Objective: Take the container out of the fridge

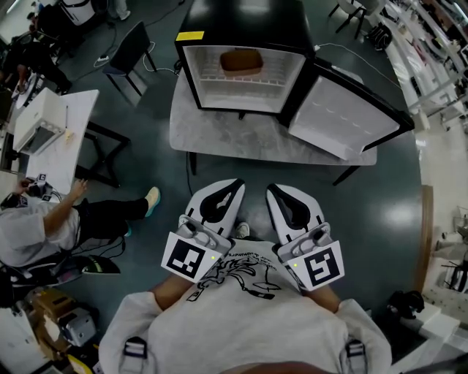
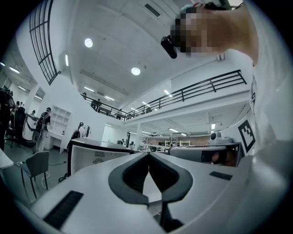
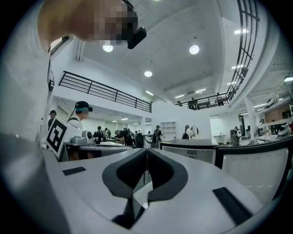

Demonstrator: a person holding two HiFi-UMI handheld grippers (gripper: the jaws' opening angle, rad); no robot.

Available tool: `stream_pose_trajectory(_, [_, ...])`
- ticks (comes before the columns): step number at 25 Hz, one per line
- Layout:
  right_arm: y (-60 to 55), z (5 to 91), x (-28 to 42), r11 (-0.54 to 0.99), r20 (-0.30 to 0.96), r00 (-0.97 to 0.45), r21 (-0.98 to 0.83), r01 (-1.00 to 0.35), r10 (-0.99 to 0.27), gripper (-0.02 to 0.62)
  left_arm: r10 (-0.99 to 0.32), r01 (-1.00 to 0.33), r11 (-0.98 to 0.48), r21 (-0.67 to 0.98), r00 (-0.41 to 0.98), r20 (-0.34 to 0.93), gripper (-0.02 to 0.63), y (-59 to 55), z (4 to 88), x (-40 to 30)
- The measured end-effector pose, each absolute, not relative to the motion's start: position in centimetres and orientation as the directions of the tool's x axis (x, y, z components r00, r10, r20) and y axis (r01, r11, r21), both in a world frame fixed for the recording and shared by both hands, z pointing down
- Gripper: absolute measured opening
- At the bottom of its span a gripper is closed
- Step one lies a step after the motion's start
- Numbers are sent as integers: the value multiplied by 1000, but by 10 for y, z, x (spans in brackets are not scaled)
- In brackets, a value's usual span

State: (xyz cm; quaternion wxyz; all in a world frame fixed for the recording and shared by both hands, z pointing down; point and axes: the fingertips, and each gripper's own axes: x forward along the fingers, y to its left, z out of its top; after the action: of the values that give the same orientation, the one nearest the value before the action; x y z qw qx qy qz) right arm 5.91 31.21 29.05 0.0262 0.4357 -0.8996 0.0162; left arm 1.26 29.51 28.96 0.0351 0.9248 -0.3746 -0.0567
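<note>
Container (image 1: 242,61), brown: on the upper shelf inside the fridge (image 1: 241,22), door (image 1: 340,117) swung wide open; fridge stands on a grey table (image 1: 234,135). Left gripper (image 1: 232,185), right gripper (image 1: 273,190): I hold both at my chest, jaws together, nothing between them, well apart from the fridge.

left gripper (image 1: 235,184), right gripper (image 1: 272,188): white, black pads | cubes (image 1: 191,257): black square markers | shirt (image 1: 241,321): pale grey, black print
</note>
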Motion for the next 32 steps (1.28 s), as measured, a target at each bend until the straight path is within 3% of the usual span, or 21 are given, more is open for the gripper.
stream_pose_trajectory(19, [178,286,3,603,27,-602,26,-797,-798,29,-685,-672,-727,142,724,-80,15,168,294,-37])
stream_pose_trajectory(32, [106,306,-29,617,112,-613,7,-787,-782,29,-677,-662,-733,155,732,-76,15,89,298,-69])
